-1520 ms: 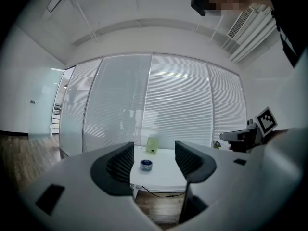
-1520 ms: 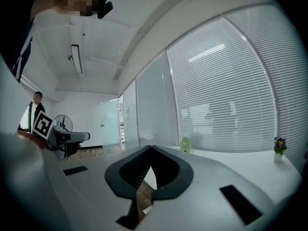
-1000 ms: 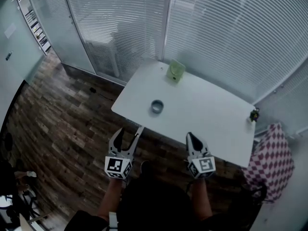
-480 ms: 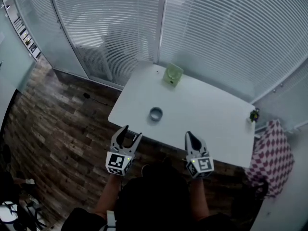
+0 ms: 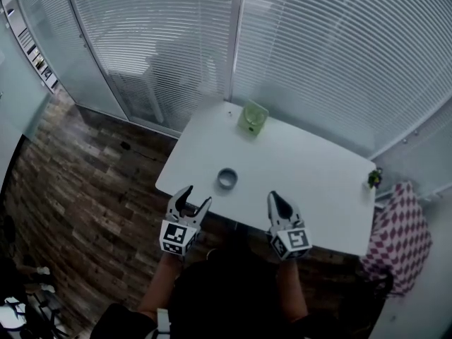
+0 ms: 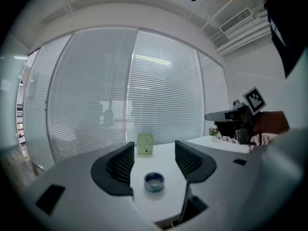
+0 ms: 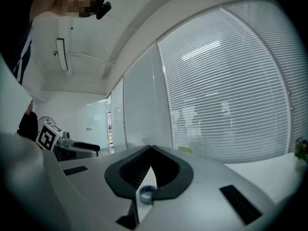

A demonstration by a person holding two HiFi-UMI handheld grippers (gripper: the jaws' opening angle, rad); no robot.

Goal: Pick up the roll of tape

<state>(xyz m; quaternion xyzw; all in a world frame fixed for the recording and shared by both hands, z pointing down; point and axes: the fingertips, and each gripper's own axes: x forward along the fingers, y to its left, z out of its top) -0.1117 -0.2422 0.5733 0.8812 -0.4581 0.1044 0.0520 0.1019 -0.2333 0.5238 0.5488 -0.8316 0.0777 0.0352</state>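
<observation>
- Left tongs (image 5: pixel 195 198): jaws spread wide with nothing in them, hanging just off the bench's (image 5: pixel 311 182) near edge. I'd call this the approach step, no grasp yet.
- Roll of tape (image 5: pixel 227 179): lying flat near the near-left corner, ahead of the left tongs and lined up with the gap. Next move, I reckon: go forward and down until the jaws straddle the roll, then squeeze.
- Green boxy thing (image 5: pixel 253 117): up at the far edge. Might be a container, but I honestly can't tell, or see anything in it.
- Right tongs (image 5: pixel 275 200): tips pinched together, holding nothing, parked by the near edge.
- Little plant (image 5: pixel 374 179): right edge, too tiny to make out its pot.
</observation>
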